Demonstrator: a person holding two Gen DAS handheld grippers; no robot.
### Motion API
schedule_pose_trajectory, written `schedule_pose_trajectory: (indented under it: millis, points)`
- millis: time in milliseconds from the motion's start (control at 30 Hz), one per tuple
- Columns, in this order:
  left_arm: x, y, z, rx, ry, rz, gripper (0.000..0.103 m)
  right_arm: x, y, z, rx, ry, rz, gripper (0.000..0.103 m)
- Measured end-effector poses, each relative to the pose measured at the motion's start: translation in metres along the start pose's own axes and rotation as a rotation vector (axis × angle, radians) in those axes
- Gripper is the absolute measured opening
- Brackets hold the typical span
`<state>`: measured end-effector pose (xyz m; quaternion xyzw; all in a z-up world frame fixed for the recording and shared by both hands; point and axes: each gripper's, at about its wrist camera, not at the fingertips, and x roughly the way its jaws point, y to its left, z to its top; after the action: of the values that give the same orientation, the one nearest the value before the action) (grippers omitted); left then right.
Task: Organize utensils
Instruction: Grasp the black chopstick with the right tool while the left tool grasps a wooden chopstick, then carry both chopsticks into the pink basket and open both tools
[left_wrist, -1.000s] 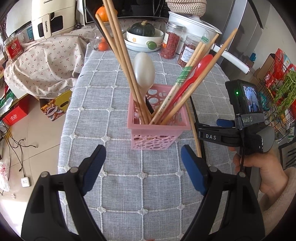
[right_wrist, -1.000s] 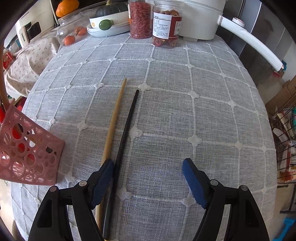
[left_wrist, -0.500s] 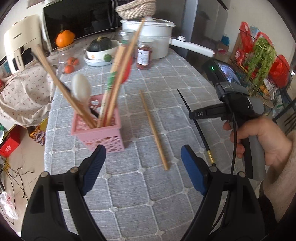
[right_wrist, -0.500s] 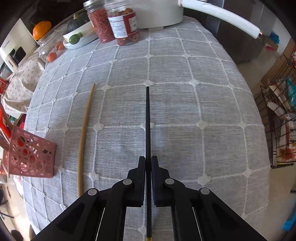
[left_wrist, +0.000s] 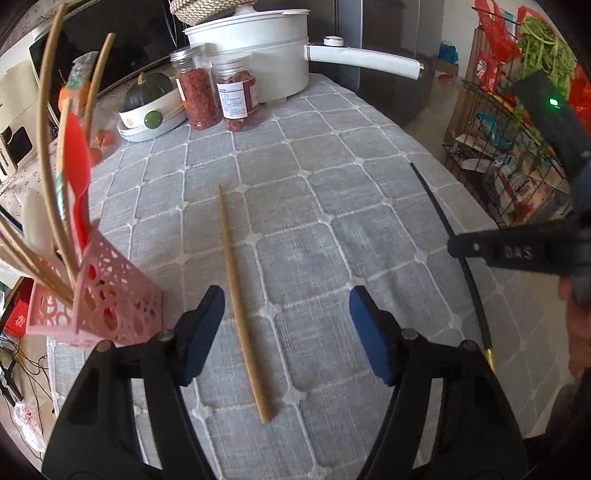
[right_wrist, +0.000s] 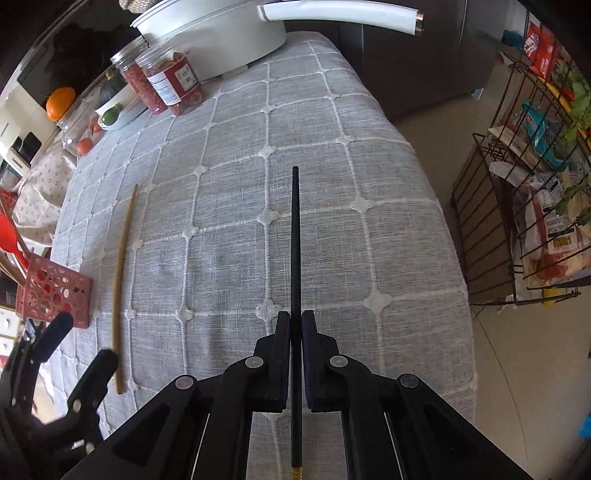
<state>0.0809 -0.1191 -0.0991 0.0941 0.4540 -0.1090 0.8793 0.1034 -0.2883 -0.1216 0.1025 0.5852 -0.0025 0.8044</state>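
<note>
Jaws of the right gripper (right_wrist: 293, 328) clamp the black chopstick (right_wrist: 295, 240), its gold end cut off below, while the left gripper (left_wrist: 286, 332) gapes over the wooden chopstick (left_wrist: 236, 295) beside the half-cropped pink basket (left_wrist: 110, 306)

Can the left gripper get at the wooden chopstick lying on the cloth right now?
Probably yes: the left gripper is open, the wooden chopstick lies between its fingers, and nothing covers it.
</note>
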Motion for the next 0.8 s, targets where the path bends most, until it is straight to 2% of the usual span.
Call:
schedule_pose_trajectory:
  millis: [233,367,433,467,500,633,700,767,800]
  points:
    - [0.041,0.002,0.018,-0.048,-0.041,0.136,0.071,-0.003,-0.001,0.000,-0.006,0.001,0.035,0.006]
    - [0.058,0.021,0.021,-0.140,-0.013,0.110,0.070,-0.005,0.006,-0.001,-0.026,0.000,0.052,0.006]
    - [0.066,0.031,0.020,-0.197,0.018,0.061,0.063,-0.005,0.009,-0.001,-0.034,-0.002,0.058,0.006]
    - [0.072,0.036,0.020,-0.226,0.045,0.026,0.057,-0.005,0.011,-0.001,-0.038,-0.002,0.060,0.006]
    - [0.072,0.038,0.020,-0.239,0.031,0.016,0.054,-0.005,0.012,-0.002,-0.041,-0.003,0.062,0.006]
    - [0.073,0.040,0.020,-0.259,0.044,-0.005,0.034,-0.007,0.016,-0.003,-0.044,-0.011,0.065,0.006]
    - [0.072,0.040,0.020,-0.252,0.057,-0.015,0.017,-0.009,0.016,-0.004,-0.042,-0.018,0.062,0.006]
    - [0.071,0.038,0.020,-0.243,0.073,-0.033,0.009,-0.011,0.015,-0.004,-0.038,-0.025,0.061,0.006]
    - [0.071,0.039,0.020,-0.236,0.080,-0.038,0.009,-0.013,0.015,-0.005,-0.036,-0.029,0.060,0.006]
